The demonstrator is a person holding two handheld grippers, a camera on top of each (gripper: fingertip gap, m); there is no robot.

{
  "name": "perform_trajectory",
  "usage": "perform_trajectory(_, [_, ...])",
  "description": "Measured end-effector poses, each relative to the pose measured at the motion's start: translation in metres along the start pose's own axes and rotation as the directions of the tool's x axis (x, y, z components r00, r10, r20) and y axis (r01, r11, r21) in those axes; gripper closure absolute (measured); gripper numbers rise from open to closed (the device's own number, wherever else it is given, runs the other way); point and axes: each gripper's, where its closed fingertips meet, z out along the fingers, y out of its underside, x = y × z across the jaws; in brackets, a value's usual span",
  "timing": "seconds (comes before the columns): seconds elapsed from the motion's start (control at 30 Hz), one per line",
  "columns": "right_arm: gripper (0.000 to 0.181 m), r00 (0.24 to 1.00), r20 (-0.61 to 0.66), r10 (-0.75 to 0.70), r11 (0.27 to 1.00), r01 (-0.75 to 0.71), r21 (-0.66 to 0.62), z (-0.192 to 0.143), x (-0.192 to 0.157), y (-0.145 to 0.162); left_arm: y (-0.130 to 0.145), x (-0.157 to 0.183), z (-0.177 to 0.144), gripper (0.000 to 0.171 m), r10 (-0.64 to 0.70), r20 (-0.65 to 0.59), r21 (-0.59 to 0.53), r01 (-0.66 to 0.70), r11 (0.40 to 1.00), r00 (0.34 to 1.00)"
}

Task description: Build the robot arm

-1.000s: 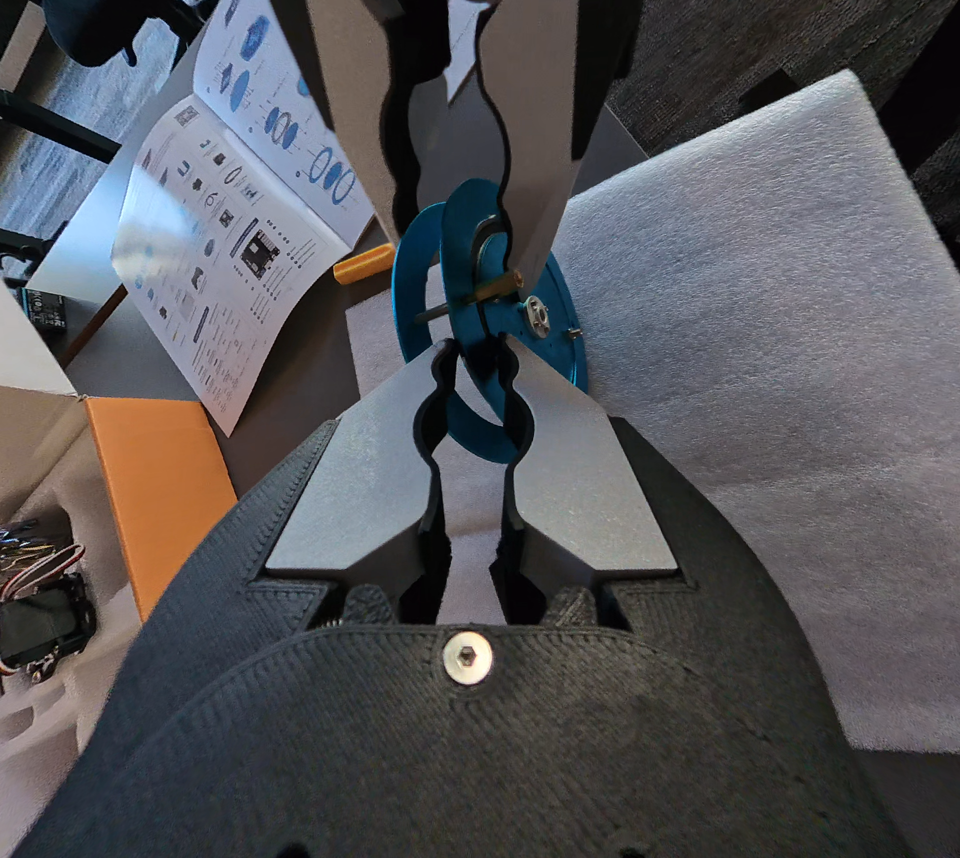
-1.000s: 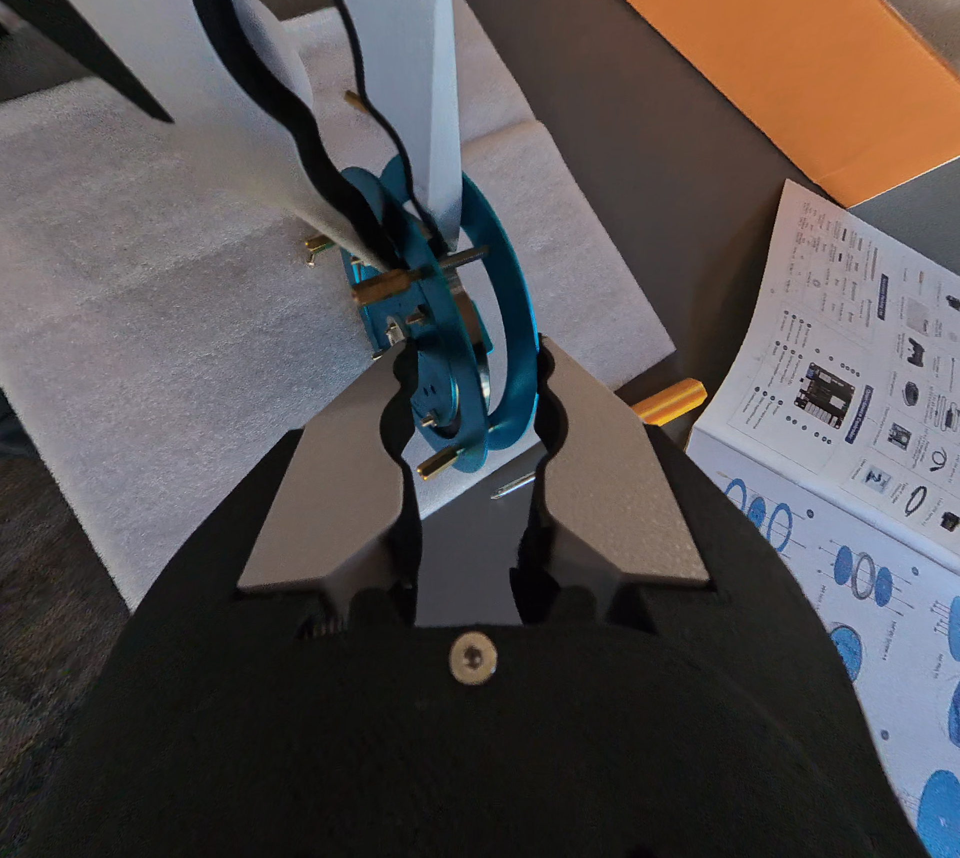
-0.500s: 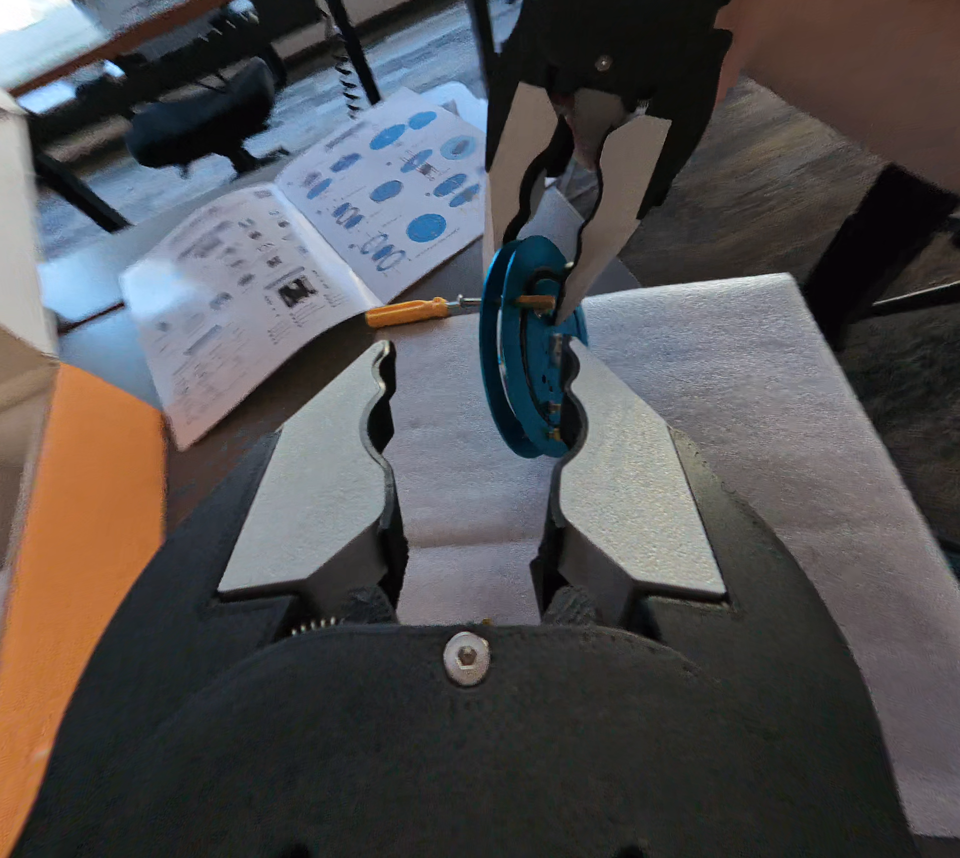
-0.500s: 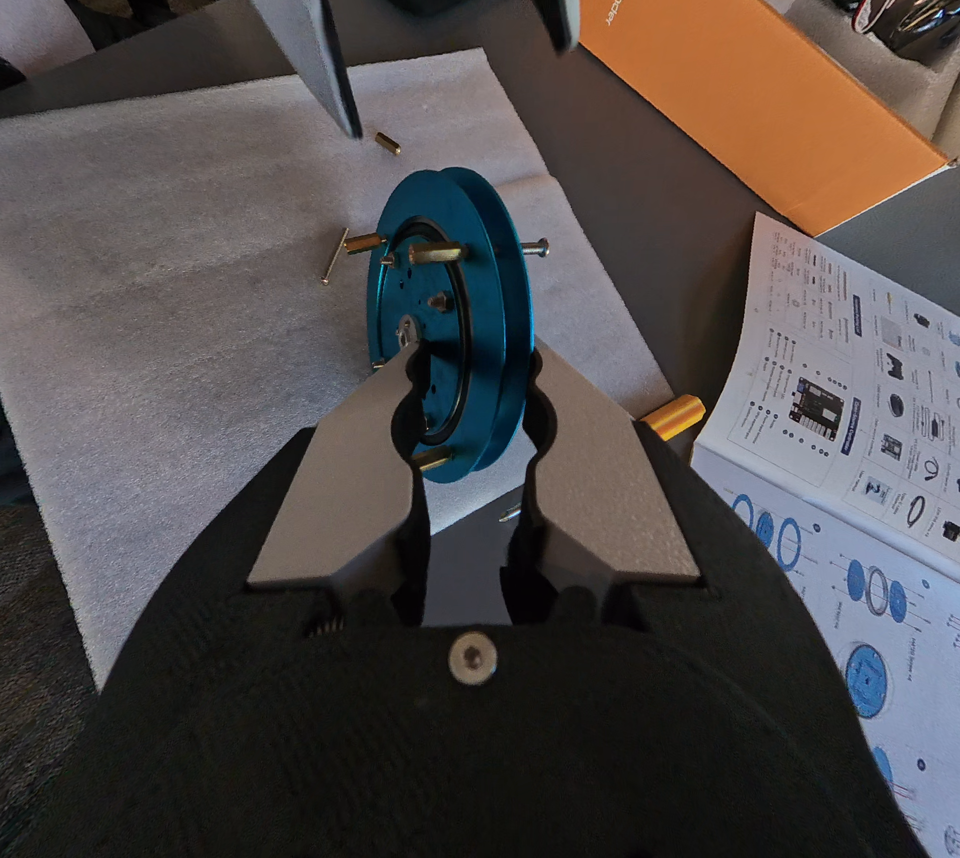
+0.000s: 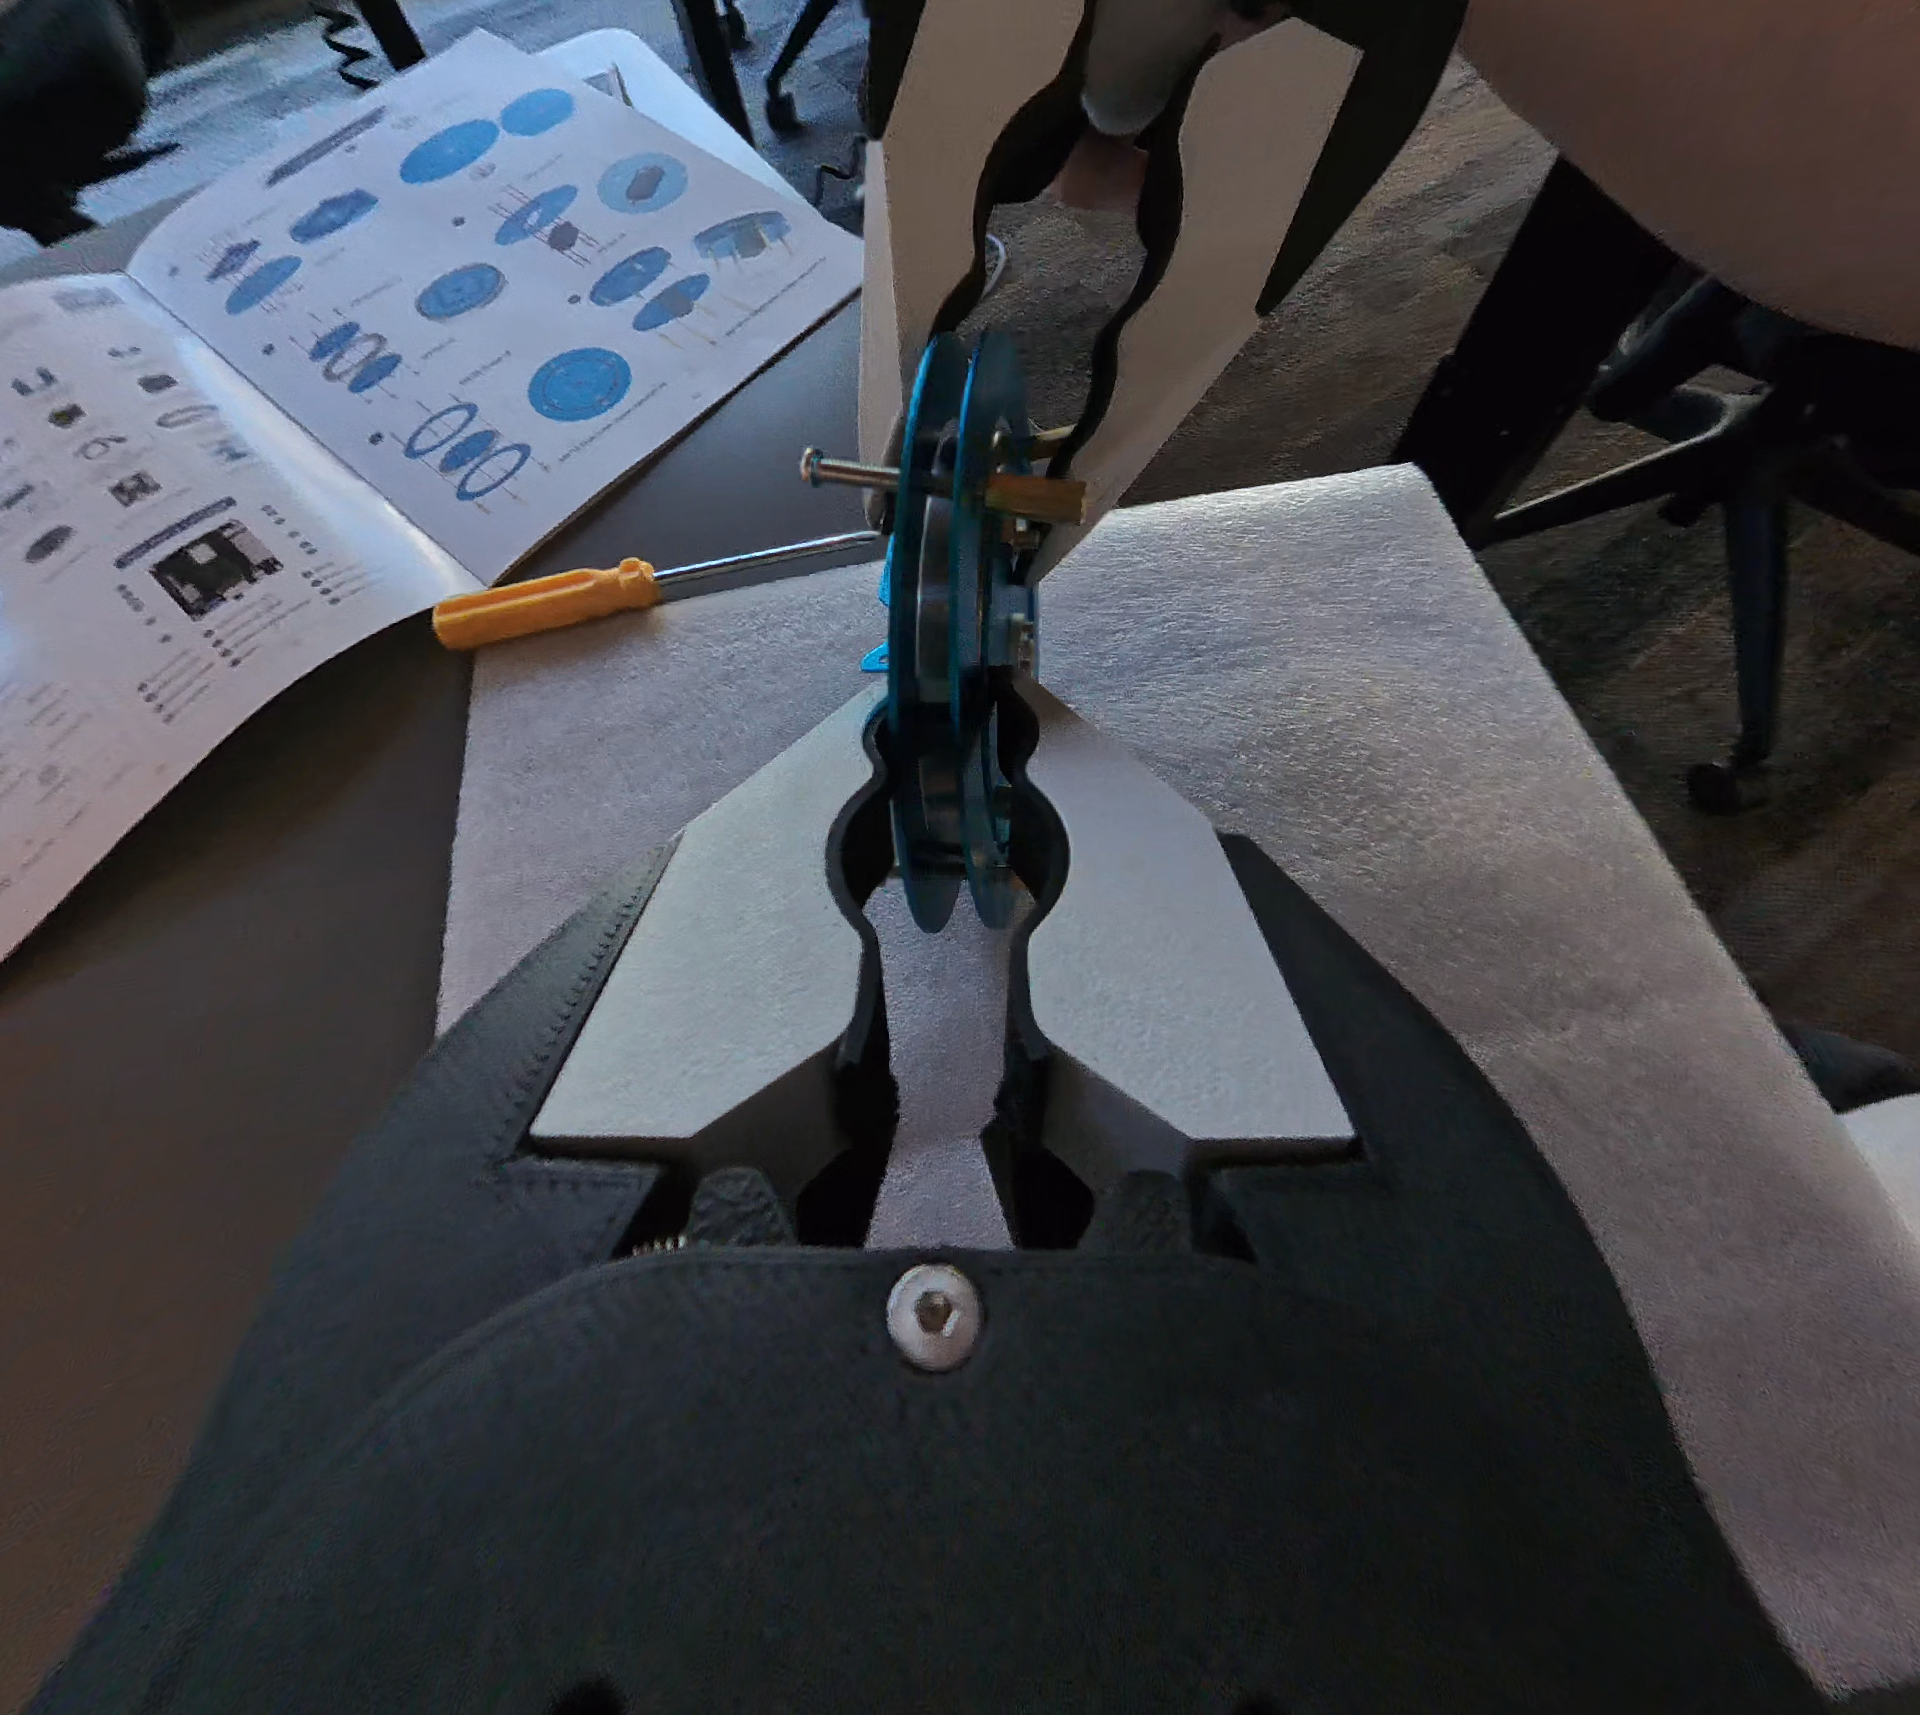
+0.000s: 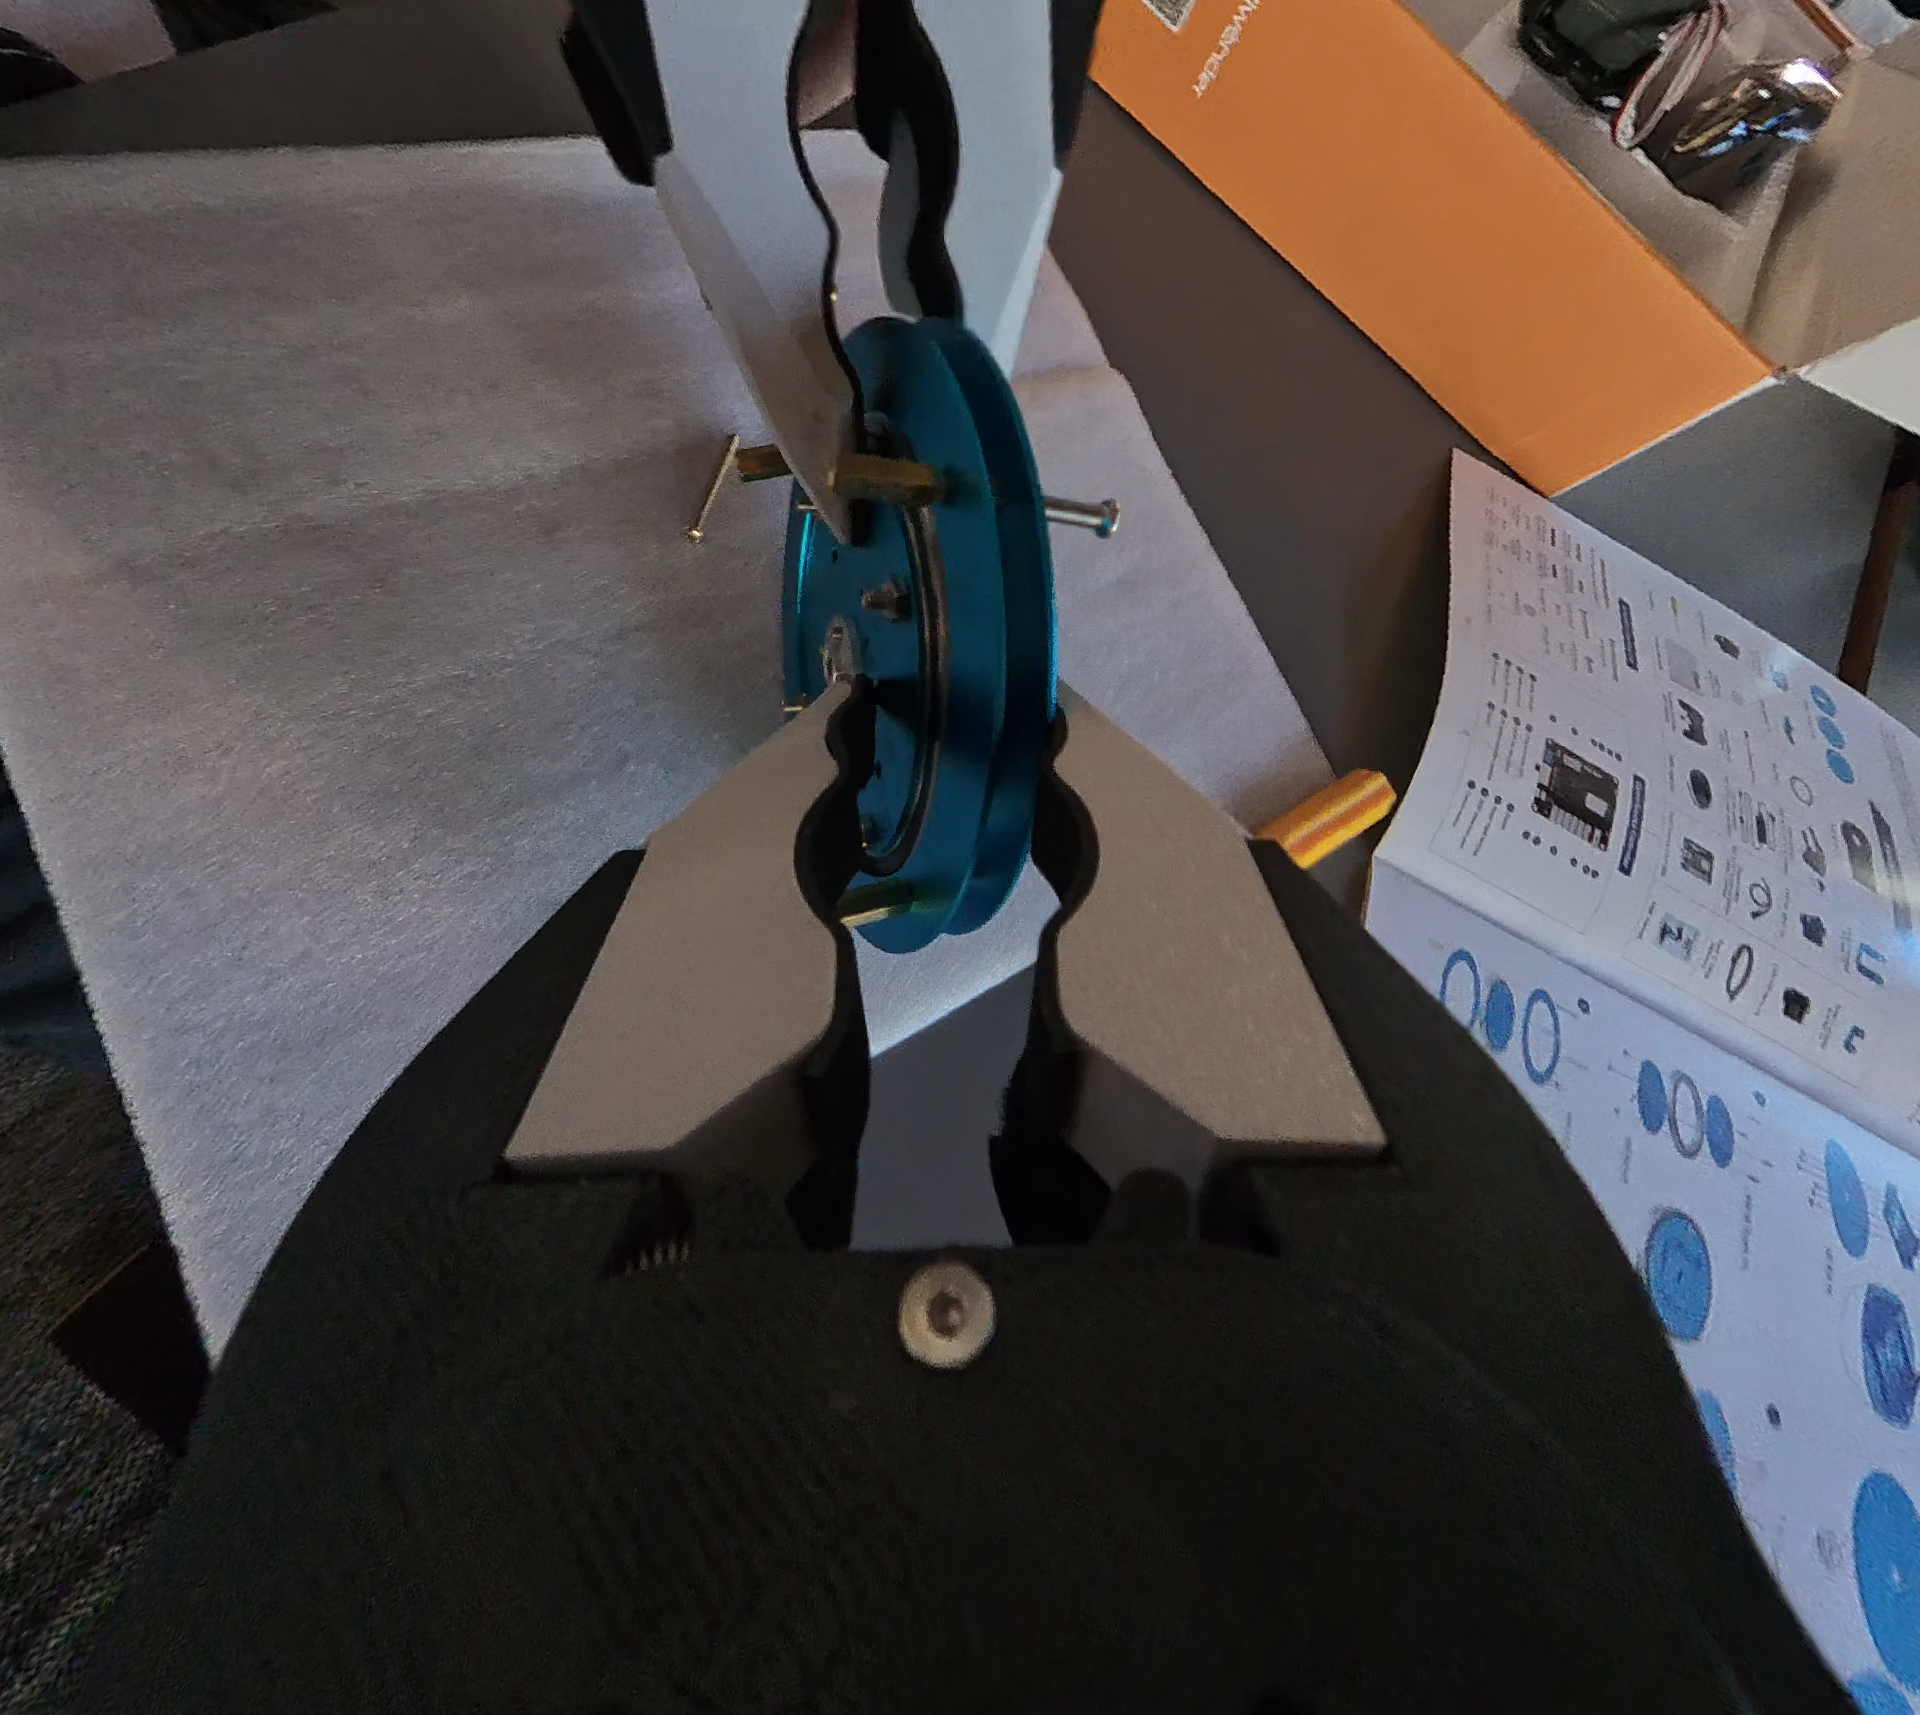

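A blue metal two-disc assembly (image 5: 940, 585) stands on edge above a white foam sheet (image 5: 1299, 730). A brass standoff (image 5: 1034, 493) and a long screw (image 5: 842, 468) stick out of its sides. My left gripper (image 5: 951, 709) is shut on its near lower rim. My right gripper (image 5: 966, 460) comes down from above and clamps its upper part. In the right wrist view the assembly (image 6: 971, 626) sits between the right gripper's (image 6: 951, 704) closed fingers, and the left gripper (image 6: 914, 377) grips its far rim.
An orange-handled screwdriver (image 5: 545, 600) lies at the foam's edge beside an open instruction booklet (image 5: 364, 377). An open orange box (image 6: 1403, 211) with parts stands at the far right. A loose screw (image 6: 712, 489) lies on the foam (image 6: 364, 522). A person's arm (image 5: 1714, 55) is upper right. Only a small space, under 4 cm, lies between the two pairs of fingers.
The left gripper let go and drew back half a second ago, and has now come in and shut on the assembly's rim. The right gripper has kept its hold throughout.
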Motion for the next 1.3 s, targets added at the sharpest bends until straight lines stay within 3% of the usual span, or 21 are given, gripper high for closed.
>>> perform_trajectory(0.1, [0.134,0.991,-0.13,0.034,0.999,-0.038,-0.031,-0.007,0.007,0.006,-0.003,0.003,0.003,0.158,0.027,0.053,0.013,-0.028,1.0,0.998])
perform_trajectory(0.2, [0.135,0.949,-0.28,0.143,0.989,-0.13,0.064,-0.024,0.007,-0.007,-0.005,0.004,0.004,0.158,0.02,0.071,0.02,-0.021,1.0,0.997])
perform_trajectory(0.3, [0.137,0.785,-0.497,0.37,0.929,-0.312,0.199,-0.047,0.009,-0.019,-0.005,0.004,0.005,0.158,0.006,0.092,0.018,-0.007,1.0,0.996])
perform_trajectory(0.4, [0.139,0.636,-0.579,0.511,0.859,-0.355,0.368,-0.052,-0.008,-0.042,-0.007,0.004,0.006,0.158,-0.015,0.118,0.019,0.013,1.0,0.993])
perform_trajectory(0.47, [0.153,0.546,-0.641,0.539,0.842,-0.359,0.402,-0.05,-0.012,-0.042,-0.008,0.006,0.007,0.158,-0.007,0.132,0.021,0.004,1.0,0.991])
perform_trajectory(0.53, [0.157,0.488,-0.728,0.482,0.873,-0.34,0.35,-0.051,-0.008,-0.031,-0.009,0.007,0.008,0.158,0.014,0.141,0.022,-0.017,1.0,0.99])
perform_trajectory(0.8, [0.158,0.442,-0.63,0.638,0.766,-0.441,0.467,-0.038,-0.007,-0.028,-0.008,0.007,0.007,0.159,-0.015,0.131,0.036,0.01,0.999,0.991])
perform_trajectory(0.93, [0.175,0.439,-0.629,0.642,0.763,-0.453,0.462,-0.034,-0.006,-0.028,-0.008,0.007,0.007,0.159,-0.016,0.13,0.04,0.011,0.999,0.991])
perform_trajectory(1.3, [0.177,0.379,-0.562,0.735,0.677,-0.453,0.58,-0.041,-0.015,-0.026,-0.007,0.004,0.006,0.159,-0.047,0.164,0.049,0.039,0.998,0.985])
